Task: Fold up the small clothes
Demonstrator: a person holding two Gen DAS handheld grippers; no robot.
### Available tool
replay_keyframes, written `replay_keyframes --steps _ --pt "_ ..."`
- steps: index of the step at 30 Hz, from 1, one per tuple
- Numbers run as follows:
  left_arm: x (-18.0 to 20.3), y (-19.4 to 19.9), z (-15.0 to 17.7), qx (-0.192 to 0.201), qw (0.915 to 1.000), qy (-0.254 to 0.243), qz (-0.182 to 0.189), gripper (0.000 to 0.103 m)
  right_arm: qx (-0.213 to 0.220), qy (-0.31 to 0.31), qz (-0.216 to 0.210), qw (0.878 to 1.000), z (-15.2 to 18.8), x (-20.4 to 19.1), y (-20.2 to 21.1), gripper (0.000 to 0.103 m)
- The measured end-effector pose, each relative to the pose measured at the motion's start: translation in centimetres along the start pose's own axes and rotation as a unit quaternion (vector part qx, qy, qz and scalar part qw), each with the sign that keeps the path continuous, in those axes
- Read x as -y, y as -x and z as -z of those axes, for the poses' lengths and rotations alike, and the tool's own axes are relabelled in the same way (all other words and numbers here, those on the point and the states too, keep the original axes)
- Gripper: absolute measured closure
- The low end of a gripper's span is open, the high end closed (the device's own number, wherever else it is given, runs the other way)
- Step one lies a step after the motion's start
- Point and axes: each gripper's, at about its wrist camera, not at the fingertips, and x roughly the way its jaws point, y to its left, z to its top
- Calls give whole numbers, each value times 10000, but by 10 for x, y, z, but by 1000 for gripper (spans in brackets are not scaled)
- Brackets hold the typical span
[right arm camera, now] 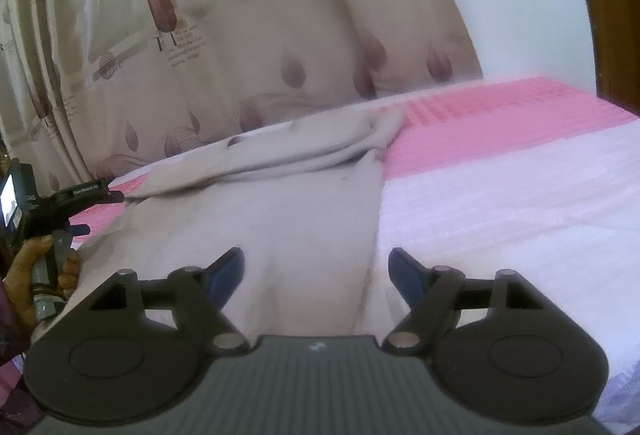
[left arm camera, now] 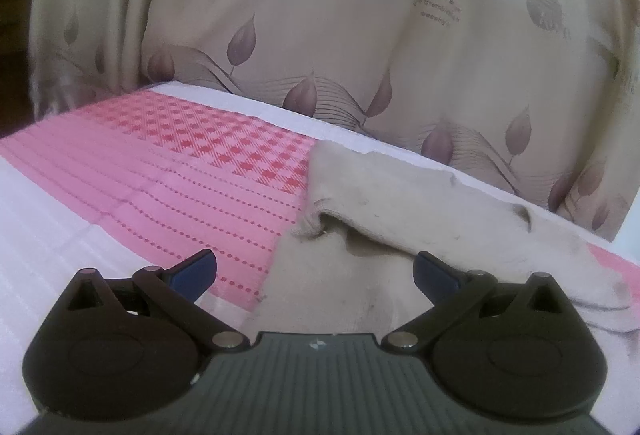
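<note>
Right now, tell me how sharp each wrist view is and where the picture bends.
Left wrist view: fairly sharp, the beige garment and the checks on the pink cloth crisp; fisheye bows the bed edge. Right wrist view: smeared, garment and curtain soft; right gripper stays sharp.

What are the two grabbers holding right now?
Nothing. The left gripper and the right gripper both stand open above the beige cloth lying on the bed, with no fabric pinched between their fingers.
</note>
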Motion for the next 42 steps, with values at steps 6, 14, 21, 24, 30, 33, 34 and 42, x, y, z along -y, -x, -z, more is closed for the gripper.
replay_keyframes --steps 6,14,21,24,30,33,34,42 --pt "4 3 1 79 9998 -152 -117 0 -60 190 9 9998 4 -4 -2 23" --pt "-19 30 -4 -489 9926 -967 545 0 -462 214 -127 9986 6 0 -3 18" --pt "-89 54 3 -1840 9631 -1219 1537 21 -800 -337 -625 9943 6 12 -2 17" --pt "-97 71 9 -1881 9555 -1291 1872 28 -1007 -186 -746 9919 7 4 -4 17" --pt "-82 97 32 -2070 9337 -1336 2598 92 -1140 -44 -899 9894 12 -6 0 19" --pt "-82 90 39 -2166 9335 -758 2754 93 -1352 -566 -904 9851 13 1 -7 93" --pt "-83 90 41 -2085 9366 -647 2741 93 -1290 -711 -955 9845 15 5 -5 93" --pt "-101 119 34 -1580 9474 3 2782 94 -626 -1959 -1600 9654 18 22 20 93"
